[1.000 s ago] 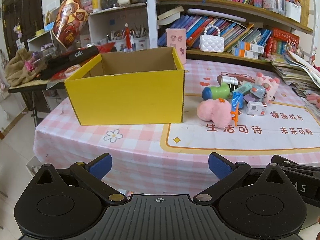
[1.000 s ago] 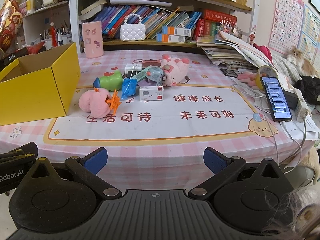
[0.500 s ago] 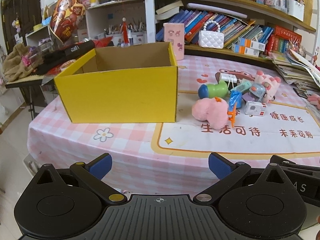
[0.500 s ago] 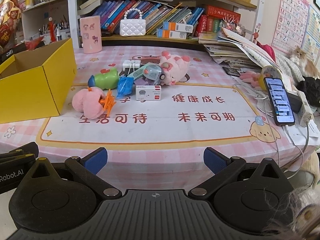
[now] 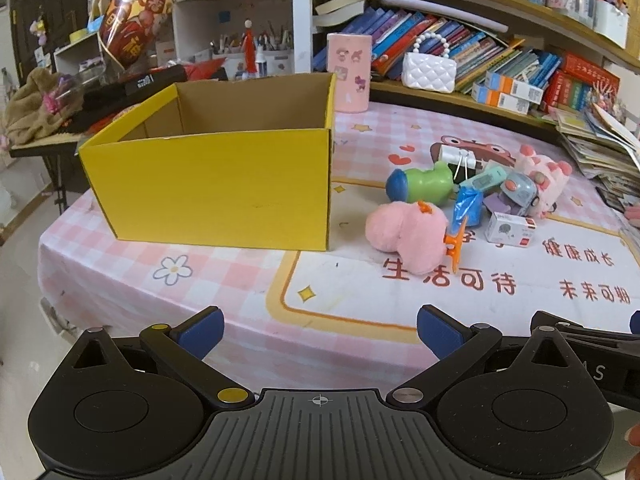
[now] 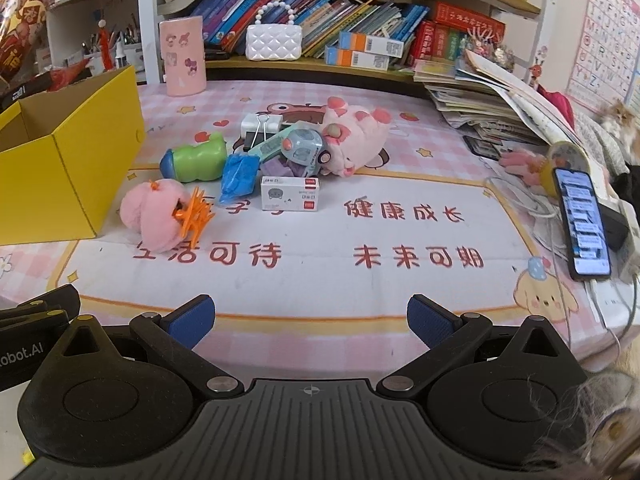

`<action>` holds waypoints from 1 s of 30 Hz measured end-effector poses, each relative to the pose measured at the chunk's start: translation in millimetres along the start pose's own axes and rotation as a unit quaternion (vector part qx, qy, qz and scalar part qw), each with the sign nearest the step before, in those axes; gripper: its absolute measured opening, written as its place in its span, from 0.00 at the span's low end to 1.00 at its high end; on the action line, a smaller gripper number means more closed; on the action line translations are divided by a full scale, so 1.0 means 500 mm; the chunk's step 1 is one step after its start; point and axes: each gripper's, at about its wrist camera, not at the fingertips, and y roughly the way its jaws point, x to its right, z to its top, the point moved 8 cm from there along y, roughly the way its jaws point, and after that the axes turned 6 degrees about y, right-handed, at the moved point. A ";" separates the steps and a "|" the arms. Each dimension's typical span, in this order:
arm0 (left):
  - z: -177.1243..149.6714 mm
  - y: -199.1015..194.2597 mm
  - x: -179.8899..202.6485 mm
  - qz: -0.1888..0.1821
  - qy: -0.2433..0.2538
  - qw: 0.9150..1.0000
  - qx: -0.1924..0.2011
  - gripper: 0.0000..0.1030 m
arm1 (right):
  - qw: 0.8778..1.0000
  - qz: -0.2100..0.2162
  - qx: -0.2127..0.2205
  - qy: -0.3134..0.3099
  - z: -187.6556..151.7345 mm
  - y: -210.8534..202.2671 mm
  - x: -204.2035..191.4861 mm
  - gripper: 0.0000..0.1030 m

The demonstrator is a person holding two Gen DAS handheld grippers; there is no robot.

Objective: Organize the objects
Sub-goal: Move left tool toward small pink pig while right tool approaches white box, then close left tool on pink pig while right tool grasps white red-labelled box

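Note:
An open yellow cardboard box stands on the left of the pink table, its inside empty as far as I see. To its right lies a pile: a pink fluffy toy with an orange claw clip, a green toy, a blue packet, a small white box, a pink plush pig. My left gripper and right gripper hover open over the table's near edge, holding nothing.
A phone with cables lies at the right edge beside stacked papers. A pink cup and a white handbag stand at the back below book shelves. A cluttered side stand sits left of the table.
Both grippers have moved forward and a little higher over the table; the box and the toy pile look nearer. Nothing on the table has shifted.

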 end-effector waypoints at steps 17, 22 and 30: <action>0.046 0.044 0.038 0.029 -0.042 0.999 0.000 1.00 | 0.997 0.069 0.027 -0.026 0.137 0.152 0.010 0.90; 0.060 0.045 0.044 0.026 -0.060 0.998 0.001 1.00 | 0.995 0.094 0.004 -0.031 0.157 0.218 -0.012 0.79; 0.080 0.068 0.090 0.015 -0.034 0.999 -0.004 1.00 | 0.991 0.125 -0.024 -0.033 0.167 0.259 -0.017 0.50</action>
